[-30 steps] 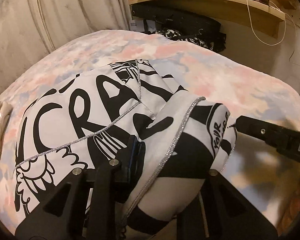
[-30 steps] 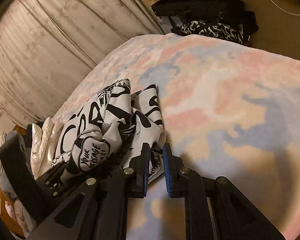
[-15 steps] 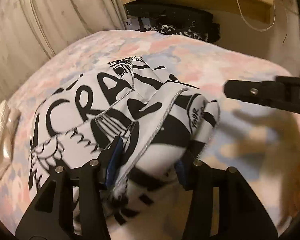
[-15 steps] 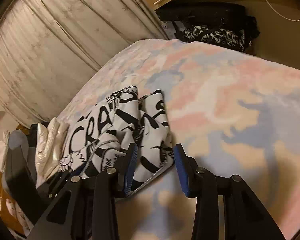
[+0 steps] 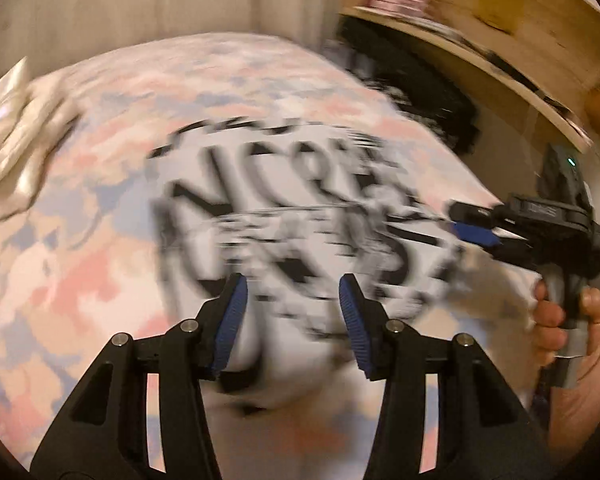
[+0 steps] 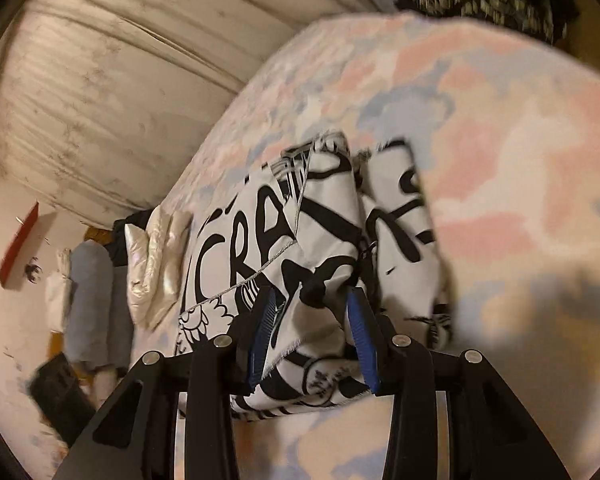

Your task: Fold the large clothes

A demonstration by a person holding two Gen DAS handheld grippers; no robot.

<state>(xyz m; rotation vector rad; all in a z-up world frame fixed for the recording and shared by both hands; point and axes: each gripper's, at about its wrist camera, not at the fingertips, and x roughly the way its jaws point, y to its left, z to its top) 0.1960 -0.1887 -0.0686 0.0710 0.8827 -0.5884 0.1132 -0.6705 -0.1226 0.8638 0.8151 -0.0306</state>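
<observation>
A white garment with bold black lettering [image 5: 300,200] lies bunched and partly folded on the pastel bedspread [image 5: 80,260]; the left wrist view is motion-blurred. My left gripper [image 5: 292,300] is open and empty, just above the garment's near edge. My right gripper [image 6: 314,320] is open with its jaws around a raised fold of the garment [image 6: 320,248], not closed on it. The right gripper also shows in the left wrist view [image 5: 476,224], at the garment's right side.
A cream puffy jacket [image 5: 16,128] lies at the bed's left edge, also visible in the right wrist view [image 6: 152,264]. A wooden shelf [image 5: 500,40] and dark clothes [image 6: 492,4] are beyond the bed. Curtains [image 6: 120,80] hang behind.
My left gripper has let go of the garment, opened and pulled back while swinging left. My right gripper opened and moved onto the garment, now straddling a fold.
</observation>
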